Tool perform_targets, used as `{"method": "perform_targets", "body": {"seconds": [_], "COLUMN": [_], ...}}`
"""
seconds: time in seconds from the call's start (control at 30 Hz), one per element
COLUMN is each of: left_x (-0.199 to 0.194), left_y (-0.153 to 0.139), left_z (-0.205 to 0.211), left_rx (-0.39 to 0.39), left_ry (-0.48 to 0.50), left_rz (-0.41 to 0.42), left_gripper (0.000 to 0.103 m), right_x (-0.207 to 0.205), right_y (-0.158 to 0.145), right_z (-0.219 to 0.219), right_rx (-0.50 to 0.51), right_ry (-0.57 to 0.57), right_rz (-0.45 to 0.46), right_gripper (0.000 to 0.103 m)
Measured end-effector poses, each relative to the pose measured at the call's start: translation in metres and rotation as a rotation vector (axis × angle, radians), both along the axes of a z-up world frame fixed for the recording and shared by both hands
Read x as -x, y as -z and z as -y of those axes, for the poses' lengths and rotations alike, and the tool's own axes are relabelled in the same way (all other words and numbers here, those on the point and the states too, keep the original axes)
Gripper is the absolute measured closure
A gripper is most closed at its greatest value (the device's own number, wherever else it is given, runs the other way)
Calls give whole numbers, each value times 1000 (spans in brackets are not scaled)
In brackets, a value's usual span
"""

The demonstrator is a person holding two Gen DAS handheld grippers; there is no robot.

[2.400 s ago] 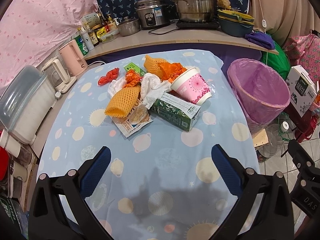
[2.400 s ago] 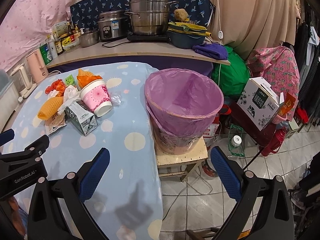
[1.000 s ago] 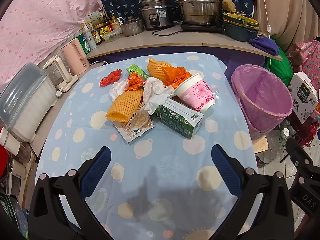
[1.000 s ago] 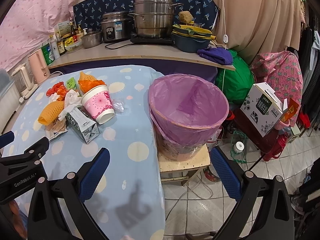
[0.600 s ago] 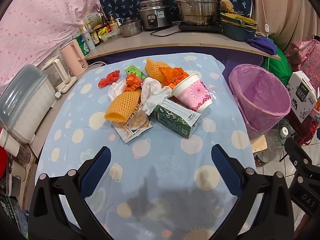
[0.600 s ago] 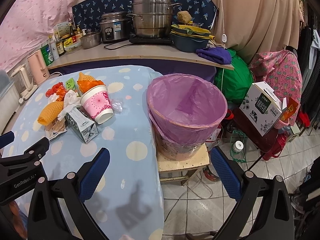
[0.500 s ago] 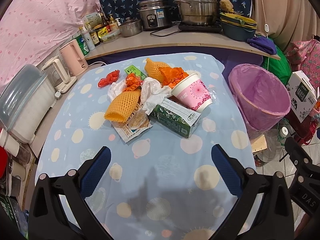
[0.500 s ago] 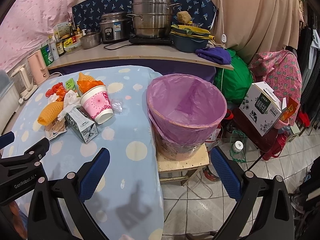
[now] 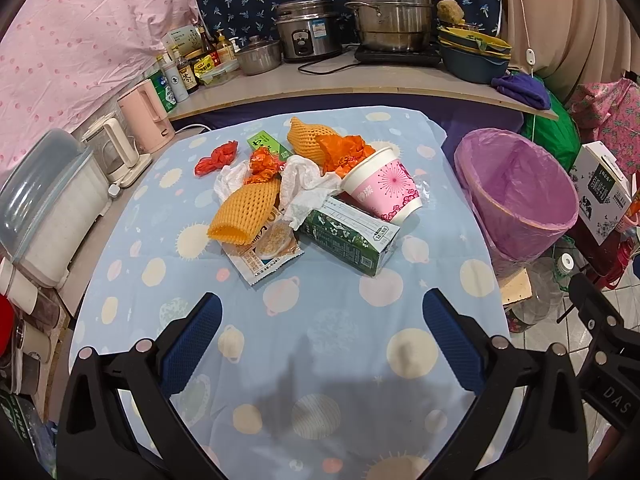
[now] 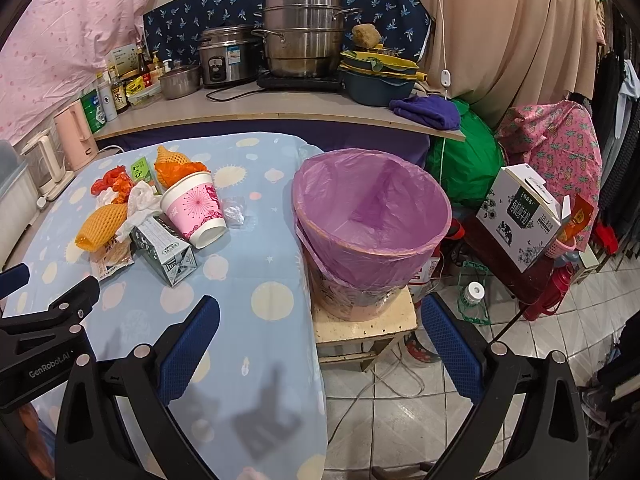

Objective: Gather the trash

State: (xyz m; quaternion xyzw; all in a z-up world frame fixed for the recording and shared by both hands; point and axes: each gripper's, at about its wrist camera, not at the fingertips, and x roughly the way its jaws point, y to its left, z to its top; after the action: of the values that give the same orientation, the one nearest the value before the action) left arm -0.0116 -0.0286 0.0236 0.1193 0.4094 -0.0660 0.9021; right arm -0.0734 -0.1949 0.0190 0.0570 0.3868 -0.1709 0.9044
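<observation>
1. The left claw (image 9: 320, 336) hangs over the near part of the desk (image 9: 340, 380), its two blue pads spread wide with nothing between them.
2. The right claw (image 10: 320, 340) is likewise wide open and empty, straddling the desk's right edge, with one pad over the cloth and the other over the tiled floor (image 10: 400, 412).
3. The trash sits in one heap toward the far middle of the desk: a pink paper cup (image 9: 382, 190) on its side, a green carton (image 9: 348, 240) just near of it, crumpled white tissue (image 9: 304, 188), an orange foam net (image 9: 246, 212) lying partly on a flat snack packet (image 9: 266, 254), and orange and red wrappers (image 9: 216, 158) at the far side.
4. A broad stretch of bare cloth lies between the left claw and the heap.
5. The bin (image 10: 370, 216), lined with a purple bag, stands on a low wooden stool (image 10: 360, 322) just beside the desk's right edge, its mouth open and tilted toward the camera.
6. A kettle (image 9: 146, 116) and a lidded tub (image 9: 44, 208) crowd the desk's left edge, well apart from the heap.
</observation>
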Motion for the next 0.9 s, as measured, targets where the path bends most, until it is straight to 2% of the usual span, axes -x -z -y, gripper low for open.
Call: {"method": "perform_targets", "body": {"seconds": [0.3, 0.57, 0.9], "left_x": [-2, -15, -57], "left_y": [0, 7, 24], "left_z": [-2, -22, -85], "left_rx": [13, 38, 97], "left_ry": [0, -14, -119], "left_rz": [-19, -34, -77], "left_gripper": [7, 7, 7], "right_x": [3, -10, -45], "right_y": [-1, 0, 21], "right_z": [1, -19, -56], "right_rx": [-5, 8, -4], "right_ry": [-5, -23, -79], "right_rz": [-4, -5, -44], "right_gripper": [6, 6, 6]}}
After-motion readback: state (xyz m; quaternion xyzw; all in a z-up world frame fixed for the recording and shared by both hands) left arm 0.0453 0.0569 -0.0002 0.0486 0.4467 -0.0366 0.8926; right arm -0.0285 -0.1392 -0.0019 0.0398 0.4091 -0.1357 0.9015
